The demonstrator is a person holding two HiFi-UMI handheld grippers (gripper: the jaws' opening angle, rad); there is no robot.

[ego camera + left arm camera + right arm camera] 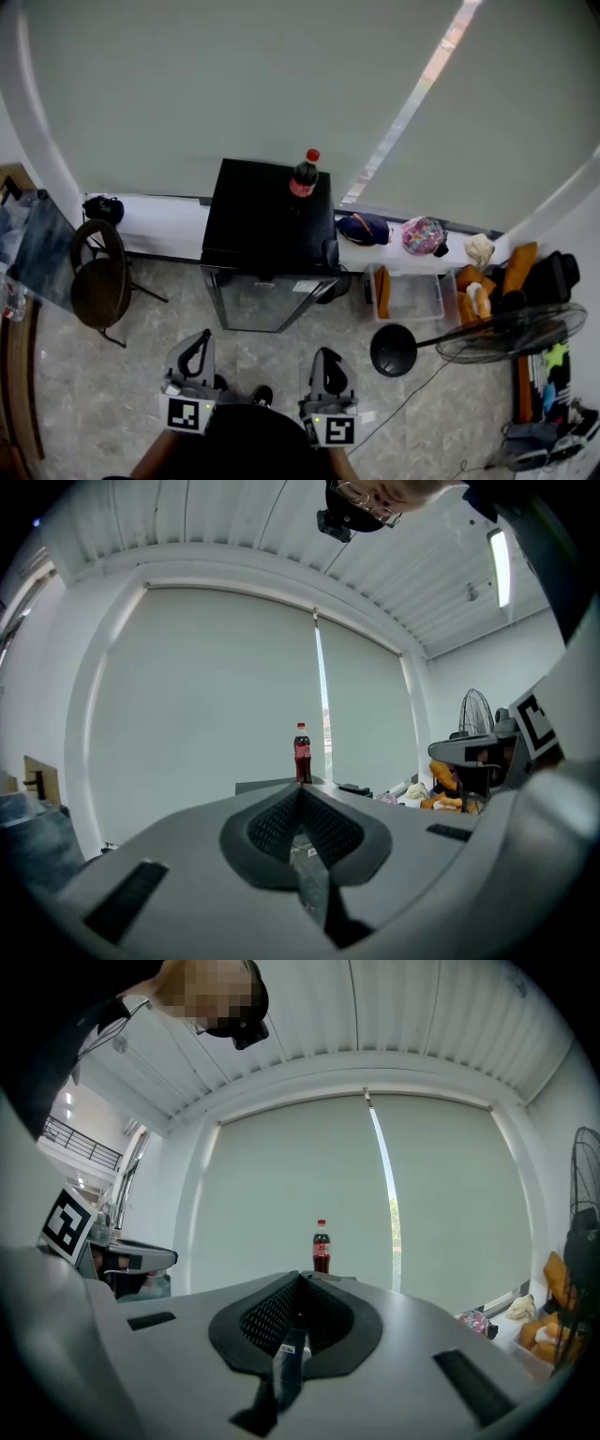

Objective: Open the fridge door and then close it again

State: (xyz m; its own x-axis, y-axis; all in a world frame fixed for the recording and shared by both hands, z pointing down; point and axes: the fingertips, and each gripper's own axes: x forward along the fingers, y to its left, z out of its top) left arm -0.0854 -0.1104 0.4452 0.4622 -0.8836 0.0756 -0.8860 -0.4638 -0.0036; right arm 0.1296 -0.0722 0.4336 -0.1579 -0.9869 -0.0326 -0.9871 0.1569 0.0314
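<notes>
A small black fridge (267, 217) stands against the window blind, its glass door (267, 302) facing me and closed. A cola bottle (304, 175) stands on its top. My left gripper (195, 352) and right gripper (327, 366) hang side by side in front of the fridge, well short of the door. Both are shut with nothing between the jaws. In the left gripper view the cola bottle (302, 754) shows straight beyond the closed left gripper (300, 794). The right gripper view shows the same bottle (322, 1247) beyond the closed right gripper (298, 1282).
A round-backed chair (101, 278) stands left of the fridge. On the right are a clear plastic bin (408, 293), a floor fan (511, 333) lying low with its round base (394, 350), and bags (424, 234) on the sill. Marble floor (94, 403) lies between me and the fridge.
</notes>
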